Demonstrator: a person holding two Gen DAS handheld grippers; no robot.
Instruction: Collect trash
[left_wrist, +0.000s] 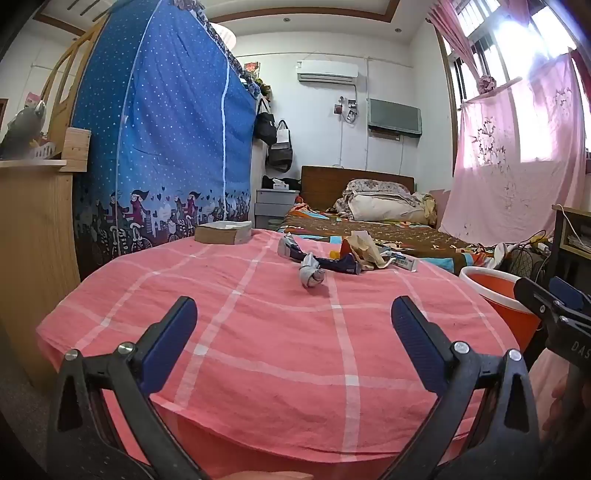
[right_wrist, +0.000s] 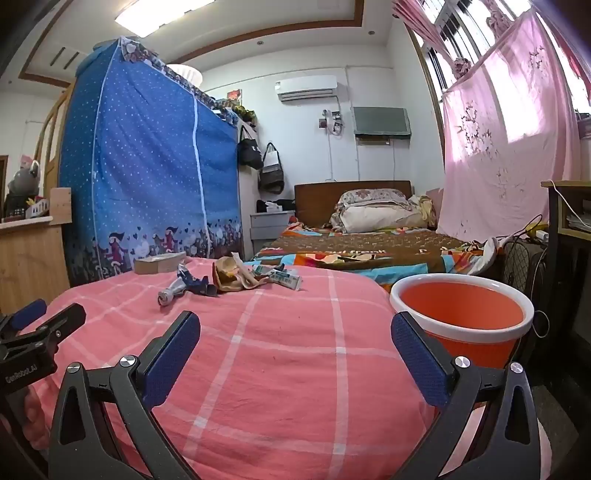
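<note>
Both of your grippers hang low over the near edge of the tabletop (left_wrist: 258, 332), which is covered in a pink cloth with white checks. Your left gripper (left_wrist: 294, 325) has its jaws spread wide with nothing between them, only bare cloth. Your right gripper (right_wrist: 295, 338) stands the same way: jaws wide apart, nothing held.

The trash lies in one loose cluster toward the far side of the tabletop, well apart from both grippers. You can count roughly four pieces:
- one squeezed silver and dark blue tube (right_wrist: 184, 286), nearest you, its crumpled end (left_wrist: 312, 277) pointing your way;
- one crumpled tan paper wrapper (right_wrist: 232, 277) just beside it;
- one white and green tube (right_wrist: 286, 278) touching the wrapper on the far right;
- one small orange bit (left_wrist: 334, 254), too small to identify.

The pieces overlap, so the exact count is uncertain.

One flat cardboard box (left_wrist: 223, 232) sits apart at the far left edge of the tabletop. One orange bin (right_wrist: 461, 314) with a white rim stands just beside the tabletop on your right, below the cloth's level, its inside looking bare. Behind everything lies one bed (right_wrist: 369, 247).
</note>
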